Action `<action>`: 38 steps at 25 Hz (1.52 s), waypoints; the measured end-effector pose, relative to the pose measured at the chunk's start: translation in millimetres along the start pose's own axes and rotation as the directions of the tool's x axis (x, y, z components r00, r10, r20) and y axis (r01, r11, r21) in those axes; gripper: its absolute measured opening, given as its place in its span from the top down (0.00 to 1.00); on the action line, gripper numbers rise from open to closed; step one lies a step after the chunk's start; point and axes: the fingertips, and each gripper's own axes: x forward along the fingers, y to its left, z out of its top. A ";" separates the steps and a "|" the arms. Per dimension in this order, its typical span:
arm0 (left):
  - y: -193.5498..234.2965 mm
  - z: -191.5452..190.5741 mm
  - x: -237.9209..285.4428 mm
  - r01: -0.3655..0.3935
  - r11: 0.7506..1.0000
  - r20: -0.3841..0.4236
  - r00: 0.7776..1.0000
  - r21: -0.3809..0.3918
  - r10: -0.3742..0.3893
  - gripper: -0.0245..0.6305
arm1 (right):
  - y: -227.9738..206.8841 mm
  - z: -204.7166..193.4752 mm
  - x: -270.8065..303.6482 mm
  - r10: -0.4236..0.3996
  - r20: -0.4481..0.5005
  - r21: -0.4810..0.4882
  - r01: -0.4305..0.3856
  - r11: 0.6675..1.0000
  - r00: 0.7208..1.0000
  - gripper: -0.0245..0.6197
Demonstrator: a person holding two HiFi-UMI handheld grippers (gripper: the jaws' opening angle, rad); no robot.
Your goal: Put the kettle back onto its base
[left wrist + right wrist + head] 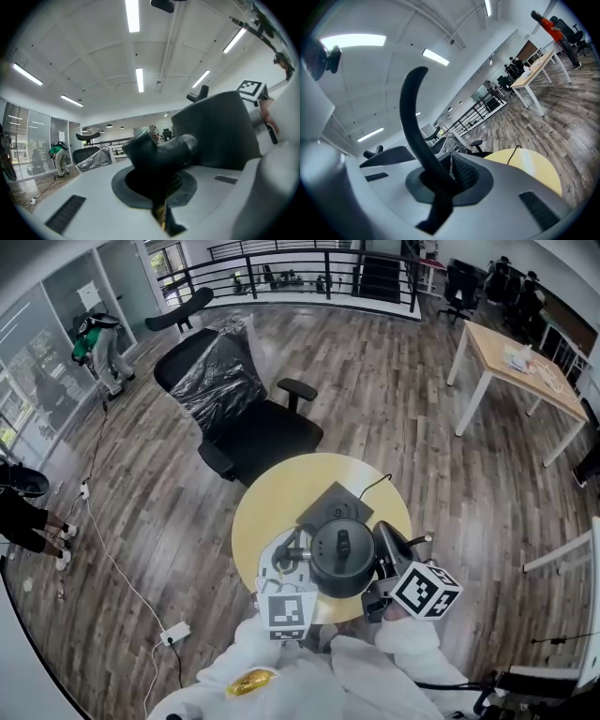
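Black kettle (pixel 342 559) held over a round yellow table (pixel 267 498), just on the near side of its base (pixel 333 505) (not on it), right gripper (pixel 440 187) clamped on the curved handle (pixel 415 126), left gripper (pixel 161 206) pressed shut on a black part by the spout (pixel 159 152)

Your black round kettle (pixel 342 557) sits upright with its knobbed lid closed, off its base, over the near part of the round yellow counter (pixel 272 507). The flat dark grey square base (pixel 335 503) lies bare just beyond it, its cord trailing right.
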 end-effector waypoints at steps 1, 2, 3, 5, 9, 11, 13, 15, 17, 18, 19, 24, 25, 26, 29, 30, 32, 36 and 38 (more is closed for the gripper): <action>1.0 -2.7 1.0 -0.001 1.000 -0.007 1.000 -0.002 0.001 0.96 | -1.2 -1.9 1.9 0.000 -0.007 0.003 0.000 1.000 1.000 0.93; 1.7 -4.9 2.7 0.000 1.000 -0.014 1.000 -0.005 0.000 0.96 | -2.6 -3.1 3.6 -0.002 -0.012 0.007 0.002 1.000 1.000 0.93; 2.2 -5.9 5.0 0.003 1.000 -0.019 1.000 -0.007 -0.003 0.96 | -4.1 -3.3 5.1 -0.004 -0.016 0.010 0.004 1.000 1.000 0.93; 3.2 -4.1 10.3 0.010 1.000 -0.018 1.000 -0.006 -0.010 0.96 | -5.4 -1.0 8.3 -0.007 -0.017 0.015 0.007 1.000 1.000 0.93; 5.5 -3.8 20.5 0.021 1.000 -0.017 1.000 -0.010 -0.021 0.96 | -7.5 3.4 15.7 -0.015 -0.017 0.011 0.016 1.000 1.000 0.93; 4.5 -2.3 26.8 0.025 1.000 -0.010 1.000 -0.005 -0.025 0.96 | -11.1 7.3 18.8 -0.021 -0.011 0.009 0.022 1.000 1.000 0.93; 5.1 -2.2 34.1 0.027 1.000 0.002 1.000 0.003 -0.027 0.96 | -15.8 9.6 24.7 -0.026 -0.006 0.013 0.026 1.000 1.000 0.93; 7.1 -5.5 41.7 0.029 1.000 0.011 1.000 0.010 -0.030 0.96 | -20.4 9.2 32.8 -0.030 -0.008 0.017 0.030 0.999 1.000 0.93; 9.0 -10.5 47.9 0.033 0.999 0.010 0.999 0.012 -0.033 0.96 | -23.7 7.8 39.3 -0.028 -0.011 0.014 0.028 0.999 1.000 0.93; 9.9 -12.4 51.1 0.035 0.999 0.009 0.999 0.011 -0.035 0.96 | -25.1 7.7 42.1 -0.026 -0.009 0.012 0.026 1.000 1.000 0.93; 10.9 -13.6 54.9 0.037 0.999 0.010 0.999 0.010 -0.037 0.96 | -26.7 8.3 45.4 -0.025 -0.006 0.009 0.025 1.000 1.000 0.93; 15.8 -20.0 81.7 0.049 0.998 0.043 0.998 0.041 -0.050 0.96 | -43.1 10.7 68.5 -0.034 0.013 0.025 0.034 0.999 0.999 0.93; 16.1 -23.3 88.1 0.055 0.998 0.049 0.997 0.043 -0.057 0.96 | -47.0 10.7 73.1 -0.038 0.017 0.024 0.038 0.999 0.999 0.93; 16.4 -27.8 95.0 0.063 0.997 0.053 0.997 0.039 -0.065 0.96 | -51.1 10.4 77.7 -0.043 0.023 0.018 0.042 0.999 0.999 0.93; 16.1 -47.0 112.6 0.084 0.996 0.039 0.996 0.014 -0.084 0.96 | -66.1 4.6 89.7 -0.058 0.034 0.005 0.058 0.998 0.998 0.93; 15.3 -53.1 116.9 0.089 0.996 0.033 0.995 0.013 -0.089 0.96 | -72.1 1.5 93.1 -0.064 0.033 0.007 0.064 0.998 0.997 0.93; 14.1 -62.2 124.8 0.093 0.995 0.029 0.995 0.026 -0.094 0.96 | -83.3 -3.8 100.4 -0.070 0.032 0.016 0.070 0.997 0.997 0.93; 11.7 -81.6 142.2 0.107 0.994 0.020 0.994 0.034 -0.107 0.96 | -103.7 -12.7 115.5 -0.068 0.034 0.027 0.067 0.997 0.997 0.93; 11.2 -94.0 151.6 0.109 0.994 0.004 0.994 0.028 -0.109 0.96 | -113.9 -17.8 124.5 -0.066 0.026 0.025 0.065 0.998 0.997 0.93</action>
